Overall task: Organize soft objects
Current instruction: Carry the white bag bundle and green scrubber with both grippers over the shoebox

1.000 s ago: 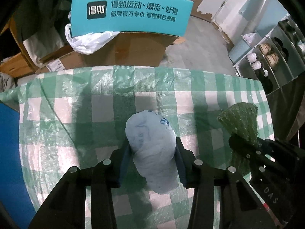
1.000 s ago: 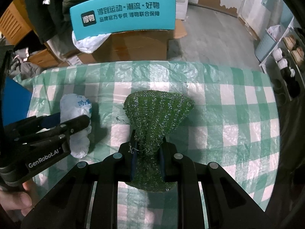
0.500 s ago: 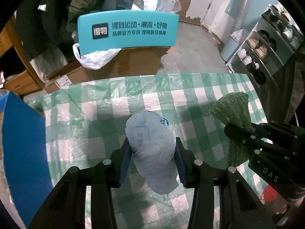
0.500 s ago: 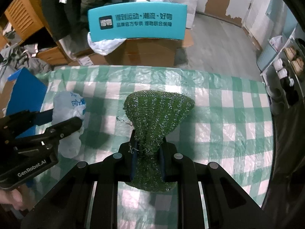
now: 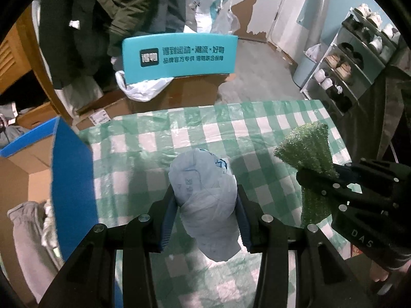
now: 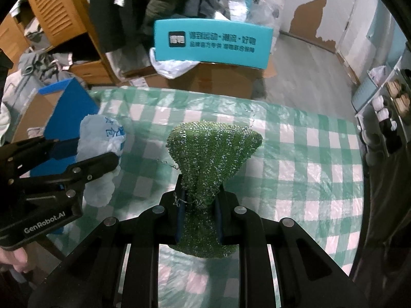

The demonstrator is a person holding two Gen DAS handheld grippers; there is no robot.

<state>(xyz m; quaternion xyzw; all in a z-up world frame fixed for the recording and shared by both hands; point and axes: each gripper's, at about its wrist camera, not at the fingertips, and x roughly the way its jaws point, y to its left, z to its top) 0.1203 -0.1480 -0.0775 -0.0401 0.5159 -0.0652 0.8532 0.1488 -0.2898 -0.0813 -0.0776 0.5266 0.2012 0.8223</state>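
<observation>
The left gripper [image 5: 205, 215] pinches a crumpled pale blue plastic bag with blue print [image 5: 205, 202] between its fingers [image 5: 167, 220], holding it above the left part of the table covered in green-and-white checked plastic cloth [image 5: 257, 133]. To its right, the right gripper [image 6: 197, 213] has its fingers [image 6: 179, 215] pressed tight on a green sparkly knitted scouring cloth [image 6: 210, 148], whose top fans out wide. Left of the table stands a blue cardboard box [image 5: 72, 174], with what may be grey clothing [image 5: 28, 233] inside. Beyond the far edge sits a teal printed box [image 6: 213, 43].
</observation>
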